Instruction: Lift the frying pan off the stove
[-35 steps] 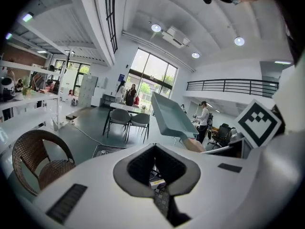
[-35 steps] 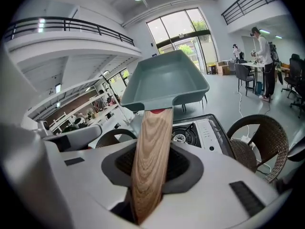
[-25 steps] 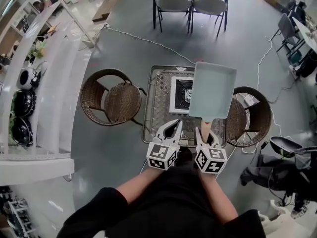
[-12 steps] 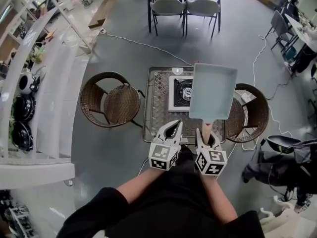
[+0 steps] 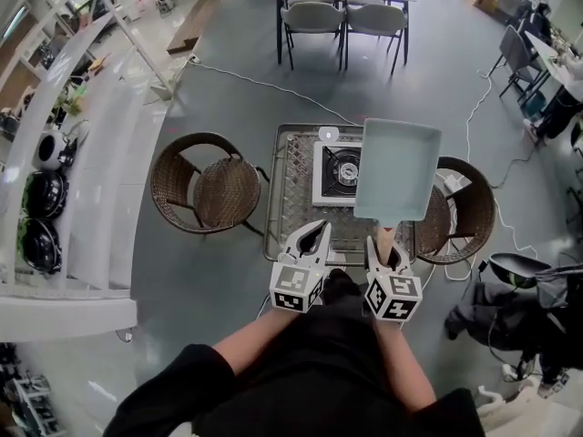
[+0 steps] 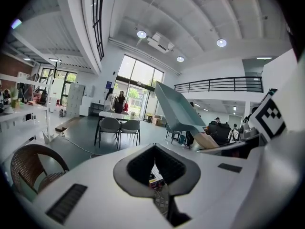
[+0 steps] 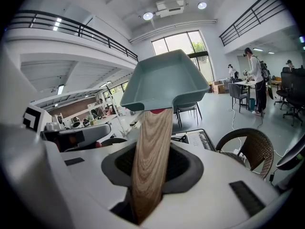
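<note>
A rectangular teal frying pan [image 5: 395, 169] hangs in the air over the right part of the small gas stove [image 5: 333, 173], clear of the burner. Its wooden handle [image 5: 387, 238] runs back into my right gripper [image 5: 386, 248], which is shut on it. In the right gripper view the handle [image 7: 151, 147] sits clamped between the jaws and the pan [image 7: 167, 78] tilts up ahead of them. My left gripper [image 5: 315, 235] hovers beside the right one over the table's near edge, shut with nothing in it. The pan [image 6: 176, 106] shows at the right of the left gripper view.
The stove stands on a metal mesh table [image 5: 290, 198]. A wicker chair [image 5: 205, 185] stands to its left and another [image 5: 466, 212] to its right. A cable [image 5: 264, 80] crosses the floor beyond. A white table with chairs [image 5: 342, 12] lies further back, and shelving [image 5: 55, 153] lines the left.
Both grippers and the held pan have drifted slightly right and a little higher. Slightly more of the burner now shows left of the pan.
</note>
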`<state>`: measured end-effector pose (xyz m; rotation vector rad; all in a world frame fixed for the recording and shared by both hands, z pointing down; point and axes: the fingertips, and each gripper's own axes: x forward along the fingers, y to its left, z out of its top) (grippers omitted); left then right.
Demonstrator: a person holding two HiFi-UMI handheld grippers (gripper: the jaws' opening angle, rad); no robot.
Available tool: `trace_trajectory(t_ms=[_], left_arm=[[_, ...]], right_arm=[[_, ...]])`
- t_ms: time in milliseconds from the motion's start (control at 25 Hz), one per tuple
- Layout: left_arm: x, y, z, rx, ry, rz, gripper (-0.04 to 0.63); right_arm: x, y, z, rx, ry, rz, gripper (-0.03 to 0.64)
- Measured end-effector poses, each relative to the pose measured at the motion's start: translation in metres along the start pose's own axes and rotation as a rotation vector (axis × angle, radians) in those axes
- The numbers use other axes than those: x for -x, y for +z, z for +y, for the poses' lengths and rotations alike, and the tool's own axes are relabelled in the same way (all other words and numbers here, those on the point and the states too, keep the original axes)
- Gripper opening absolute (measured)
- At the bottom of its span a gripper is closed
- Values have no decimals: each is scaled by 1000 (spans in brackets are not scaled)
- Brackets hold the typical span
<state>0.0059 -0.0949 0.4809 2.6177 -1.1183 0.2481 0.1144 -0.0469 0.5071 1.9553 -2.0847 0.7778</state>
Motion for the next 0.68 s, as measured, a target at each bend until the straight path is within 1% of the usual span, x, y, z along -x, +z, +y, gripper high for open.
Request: trace_trajectory(t_ms=[680], left_arm=[[2,9,10,-2,17,-23,15]], right_arm=[[8,8,-15,11,-18,-17,115]])
